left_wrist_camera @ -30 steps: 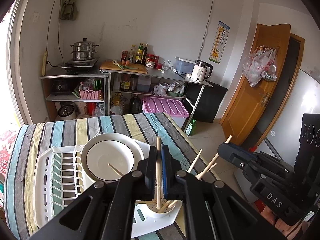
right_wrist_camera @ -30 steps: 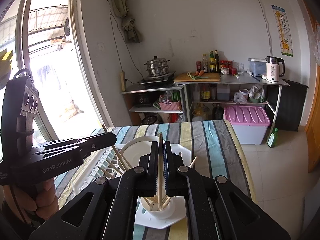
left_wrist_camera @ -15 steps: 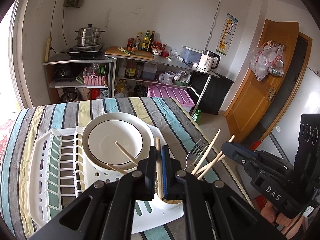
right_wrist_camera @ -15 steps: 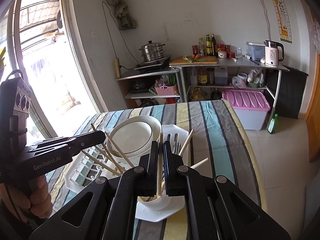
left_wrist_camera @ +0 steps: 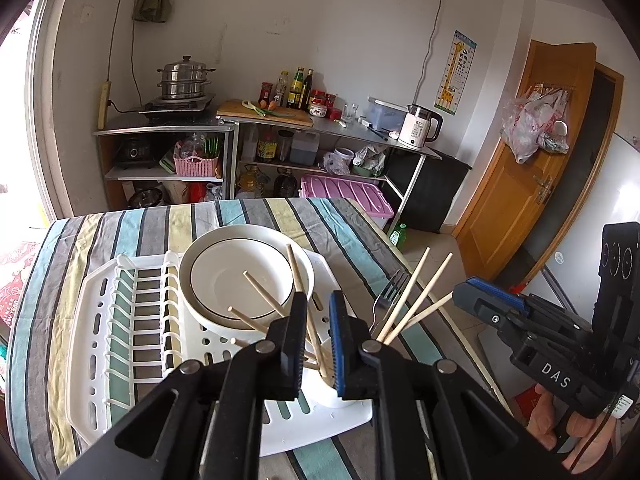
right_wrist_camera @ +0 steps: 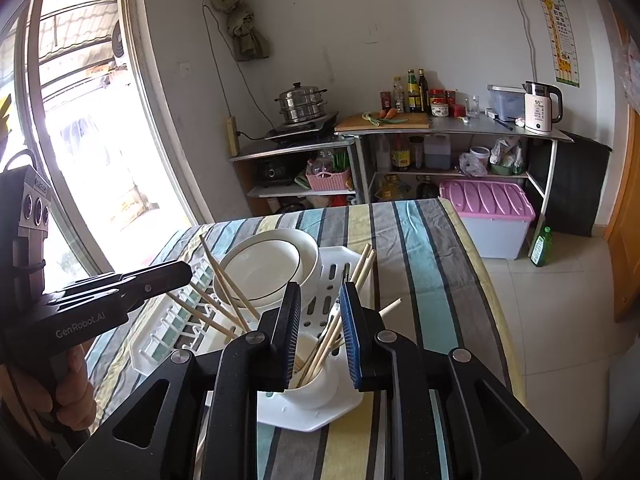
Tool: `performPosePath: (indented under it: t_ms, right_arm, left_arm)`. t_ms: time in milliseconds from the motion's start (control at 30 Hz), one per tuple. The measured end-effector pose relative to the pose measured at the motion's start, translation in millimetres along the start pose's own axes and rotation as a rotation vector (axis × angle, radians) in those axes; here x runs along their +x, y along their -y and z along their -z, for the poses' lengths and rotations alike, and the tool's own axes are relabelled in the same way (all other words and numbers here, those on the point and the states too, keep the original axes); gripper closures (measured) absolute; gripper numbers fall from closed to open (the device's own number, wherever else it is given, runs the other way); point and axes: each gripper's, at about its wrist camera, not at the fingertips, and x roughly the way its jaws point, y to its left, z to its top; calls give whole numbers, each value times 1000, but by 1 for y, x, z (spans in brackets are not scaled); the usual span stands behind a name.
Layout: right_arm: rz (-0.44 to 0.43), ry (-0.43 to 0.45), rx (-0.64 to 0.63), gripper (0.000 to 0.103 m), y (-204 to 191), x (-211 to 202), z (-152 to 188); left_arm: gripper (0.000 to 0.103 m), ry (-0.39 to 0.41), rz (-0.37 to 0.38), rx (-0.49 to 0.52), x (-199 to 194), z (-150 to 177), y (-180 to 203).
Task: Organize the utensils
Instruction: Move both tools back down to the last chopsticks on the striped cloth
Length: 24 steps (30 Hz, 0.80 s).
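Observation:
My left gripper [left_wrist_camera: 318, 322] hangs over the white utensil cup [left_wrist_camera: 338, 394] at the corner of the dish rack [left_wrist_camera: 120, 320]. Its jaws are opening, and a wooden chopstick [left_wrist_camera: 295, 268] stands loose between them, leaning into the cup. My right gripper [right_wrist_camera: 320, 314] is over the same cup [right_wrist_camera: 316, 384]. Its jaws are opening too, with chopsticks [right_wrist_camera: 362, 268] standing free in the gap. Several more chopsticks and a fork [left_wrist_camera: 386, 296] fan out of the cup. Each gripper shows in the other's view: the right gripper [left_wrist_camera: 460, 293] and the left gripper [right_wrist_camera: 182, 275].
Stacked white bowls [left_wrist_camera: 240, 276] sit in the rack on a striped tablecloth [left_wrist_camera: 256, 216]. The table edge [right_wrist_camera: 476, 264] drops to a tiled floor on the right. Kitchen shelves with a steamer pot [left_wrist_camera: 185, 78] and a kettle [left_wrist_camera: 420, 126] stand behind. A hand [right_wrist_camera: 74, 384] holds the left gripper.
Both grippers were shut on a chopstick each; now both pairs of jaws have parted and the chopsticks lean free in the cup. The left gripper has sunk closer to the rack.

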Motion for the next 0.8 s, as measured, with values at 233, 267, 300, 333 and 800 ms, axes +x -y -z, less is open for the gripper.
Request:
performPosePath:
  t_ms: [233, 267, 300, 333, 800]
  right_arm:
    - [6, 30, -15, 82, -7, -28, 18]
    - [5, 31, -15, 82, -8, -33, 23]
    - [1, 31, -15, 82, -10, -38, 29]
    - [-2, 30, -17, 82, -11, -42, 34]
    - [-29, -1, -25, 82, -36, -94, 115]
  left_arm:
    - [86, 44, -1, 6, -33, 21, -1]
    - [85, 49, -2, 6, -38, 26, -1]
    - [84, 55, -6, 9, -44, 32, -1]
    - [83, 60, -10, 13, -50, 38, -1]
    - [79, 68, -69, -1, -115, 136, -15]
